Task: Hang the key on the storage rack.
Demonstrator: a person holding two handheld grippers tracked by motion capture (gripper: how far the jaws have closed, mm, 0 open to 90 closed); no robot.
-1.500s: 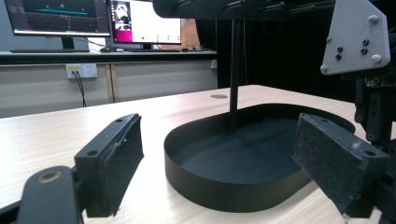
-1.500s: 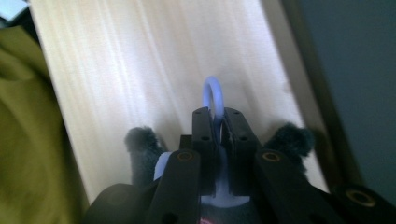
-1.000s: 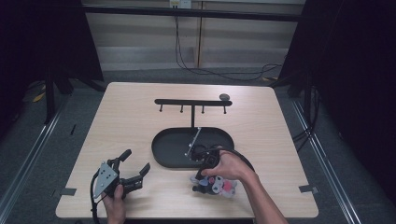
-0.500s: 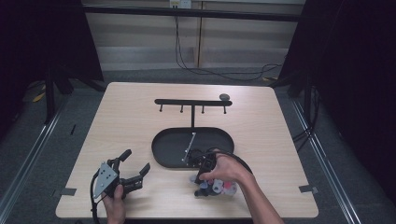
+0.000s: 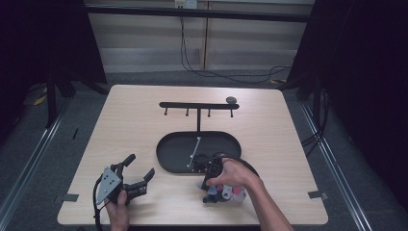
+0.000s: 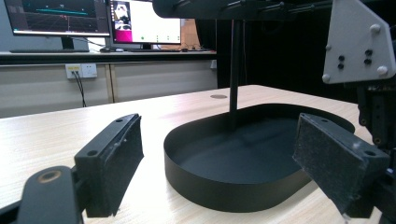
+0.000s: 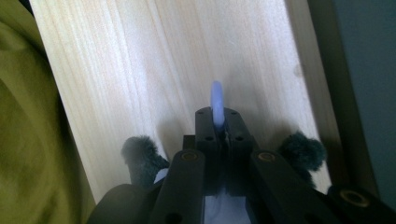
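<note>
My right gripper [image 7: 217,114] is shut on a thin light-blue ring [image 7: 216,100], seen edge-on just above the wooden table [image 7: 154,60]. In the high view my right gripper [image 5: 208,196] points down near the table's front edge, with small pink, red and white pieces [image 5: 227,193] under the hand. A dark fuzzy ball [image 7: 140,151] sits at either side of the jaws. My left gripper [image 5: 140,166] rests at the front left, open and empty. Ahead of my left gripper [image 6: 219,154] lies the black oval tray [image 6: 219,186].
A black T-shaped rack [image 5: 198,106] with several hooks rises from the tray [image 5: 166,161]. A thin metal rod [image 5: 195,151] lies in the tray. A small dark disc [image 5: 231,100] sits behind the rack. The right gripper's grey plate [image 6: 359,42] stands close at the right.
The right hand shifted slightly left and back over the coloured pieces. The left gripper has stayed where it was, still open.
</note>
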